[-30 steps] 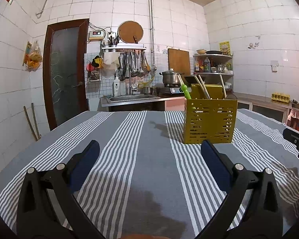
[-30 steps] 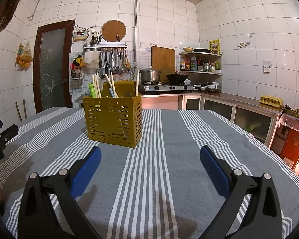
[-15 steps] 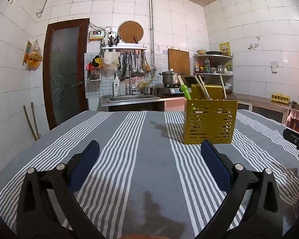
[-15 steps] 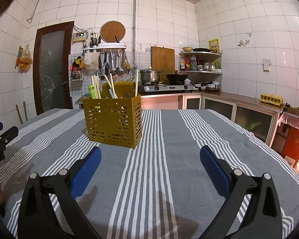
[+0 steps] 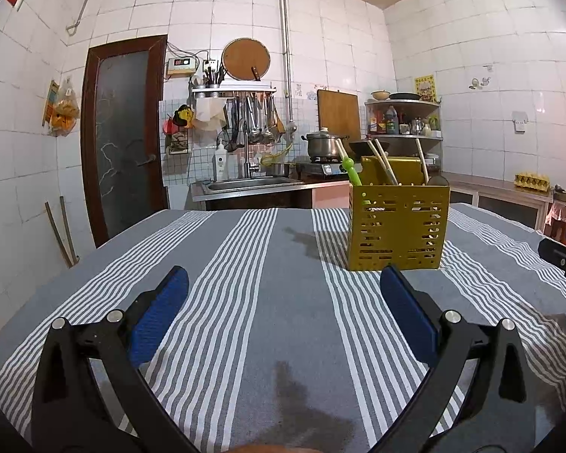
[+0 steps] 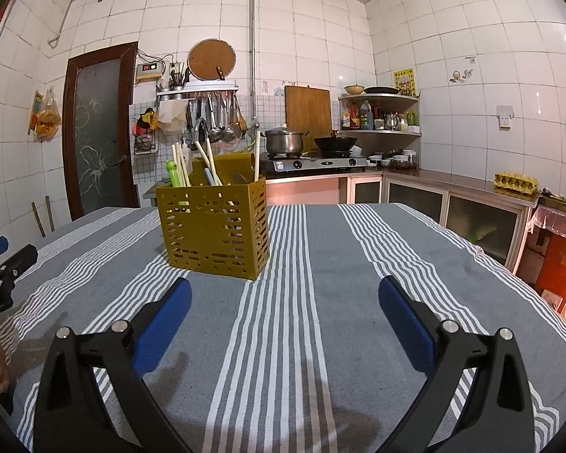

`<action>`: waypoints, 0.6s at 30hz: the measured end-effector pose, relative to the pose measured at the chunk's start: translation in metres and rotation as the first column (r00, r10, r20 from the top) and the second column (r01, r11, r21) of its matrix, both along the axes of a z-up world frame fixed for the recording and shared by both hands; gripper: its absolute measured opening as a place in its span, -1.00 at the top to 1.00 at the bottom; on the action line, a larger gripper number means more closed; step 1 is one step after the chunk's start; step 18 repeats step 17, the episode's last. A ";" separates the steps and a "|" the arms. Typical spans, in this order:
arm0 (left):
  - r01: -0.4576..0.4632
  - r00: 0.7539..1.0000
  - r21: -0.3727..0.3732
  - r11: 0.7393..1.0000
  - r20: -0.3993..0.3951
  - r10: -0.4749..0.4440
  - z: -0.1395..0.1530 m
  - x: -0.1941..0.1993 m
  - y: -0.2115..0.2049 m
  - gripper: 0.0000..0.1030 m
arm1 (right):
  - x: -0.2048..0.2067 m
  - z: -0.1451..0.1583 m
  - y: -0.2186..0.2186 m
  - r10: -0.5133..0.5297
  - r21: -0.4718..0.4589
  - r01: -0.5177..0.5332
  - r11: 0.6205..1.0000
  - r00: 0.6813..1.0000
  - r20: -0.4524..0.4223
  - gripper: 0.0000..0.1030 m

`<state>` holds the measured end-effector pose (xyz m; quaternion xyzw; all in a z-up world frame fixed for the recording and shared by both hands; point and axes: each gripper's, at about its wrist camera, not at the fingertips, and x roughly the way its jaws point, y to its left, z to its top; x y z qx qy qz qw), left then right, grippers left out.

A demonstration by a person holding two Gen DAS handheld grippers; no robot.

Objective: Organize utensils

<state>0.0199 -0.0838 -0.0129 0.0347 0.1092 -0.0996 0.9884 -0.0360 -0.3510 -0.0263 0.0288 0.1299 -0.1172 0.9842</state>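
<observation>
Both grippers hover low over the striped tablecloth, nothing in either. Left gripper: blue pads wide apart, bare cloth btwn them. Right gripper: same, pads spread wide, empty.

The yellow utensil caddy stands upright on the cloth, fwd and to the right of the left gripper, its base just past that gripper's right pad in the left wrist view. From the right wrist view it sits fwd-left, beyond the left pad, well apart from it. Inside: pale chopsticks leaning at angles, a green-handled utensil at the caddy's left end, plus a dark item or two – too small to tell what, maybe spoon or knife handles.

Each gripper's tip shows at the edge of the other's view. Behind the table: sink, hanging ladles, stove w/ a steel pot and wok.
</observation>
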 end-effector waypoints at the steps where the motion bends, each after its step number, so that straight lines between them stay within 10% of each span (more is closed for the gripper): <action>1: -0.001 1.000 0.002 1.000 0.003 0.001 0.000 -0.001 0.000 -0.90 | -0.001 0.000 0.000 0.000 -0.001 0.000 1.000 1.000 0.003 -0.89; 18: -0.014 1.000 -0.019 1.000 0.000 0.014 0.000 -0.003 0.005 -0.90 | 0.000 0.002 0.001 -0.001 -0.007 0.001 1.000 1.000 -0.002 -0.91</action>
